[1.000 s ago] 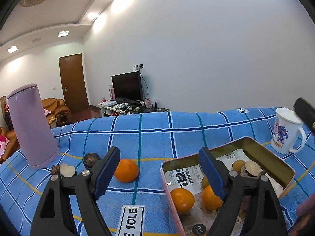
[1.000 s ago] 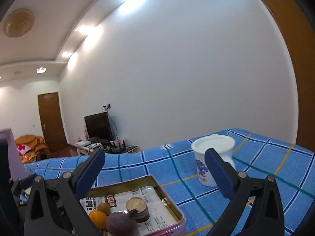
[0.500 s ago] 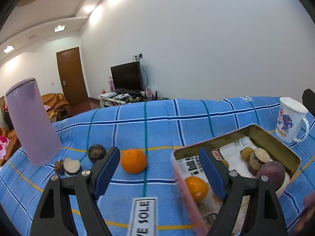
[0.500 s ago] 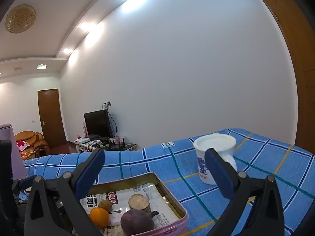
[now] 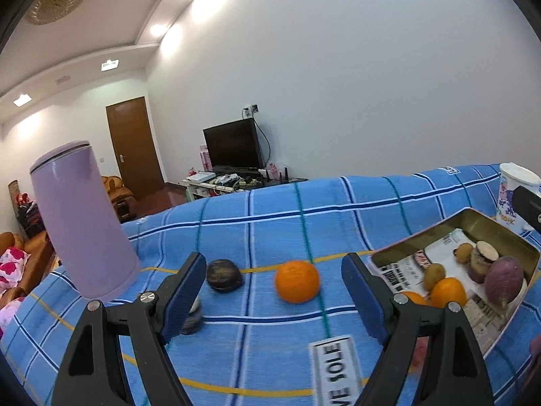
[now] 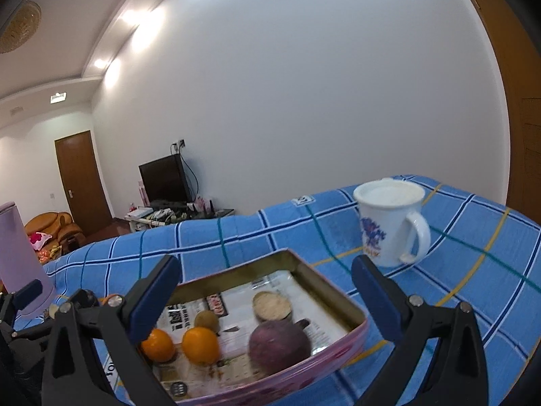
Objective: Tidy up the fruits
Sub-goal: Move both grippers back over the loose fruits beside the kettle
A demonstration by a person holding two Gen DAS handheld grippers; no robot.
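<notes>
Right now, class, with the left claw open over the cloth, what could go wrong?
1. The loose orange is round and could roll if a finger of the left claw nudges it.
2. The purple tumbler stands near the left finger and could tip.
3. The tin looks crowded; added fruit may spill.

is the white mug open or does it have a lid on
Lid on. The white mug stands upright on the blue cloth with a flat white lid covering its mouth; its contents cannot be seen.

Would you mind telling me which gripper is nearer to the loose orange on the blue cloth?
Left. The left gripper is open with the loose orange just ahead between its fingers. The right gripper is open over the tin, farther away.
</notes>
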